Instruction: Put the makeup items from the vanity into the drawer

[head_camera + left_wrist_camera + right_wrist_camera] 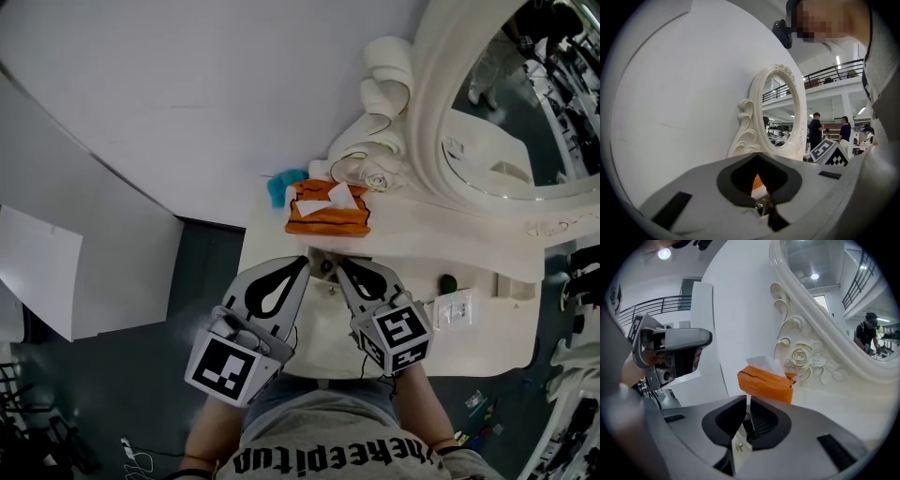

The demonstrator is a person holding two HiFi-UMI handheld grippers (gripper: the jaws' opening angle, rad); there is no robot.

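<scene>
Both grippers reach over the white vanity (487,347) from its front, their tips side by side just short of an orange tissue box (328,211). My right gripper (336,262) has its jaws almost together on a small dark item (747,420); what the item is I cannot tell. A white piece with a gold mark (739,446) shows just below them. My left gripper (305,260) is shut, with its pads meeting at the tip. A small dark green item (448,279) and a white packet (453,309) lie on the top to the right.
An ornate white oval mirror (525,94) stands along the vanity's back, with a carved scroll (384,84) at its left end. A teal thing (279,186) lies behind the tissue box. A white wall is at the left, and dark floor (202,272) lies beyond the vanity's left end.
</scene>
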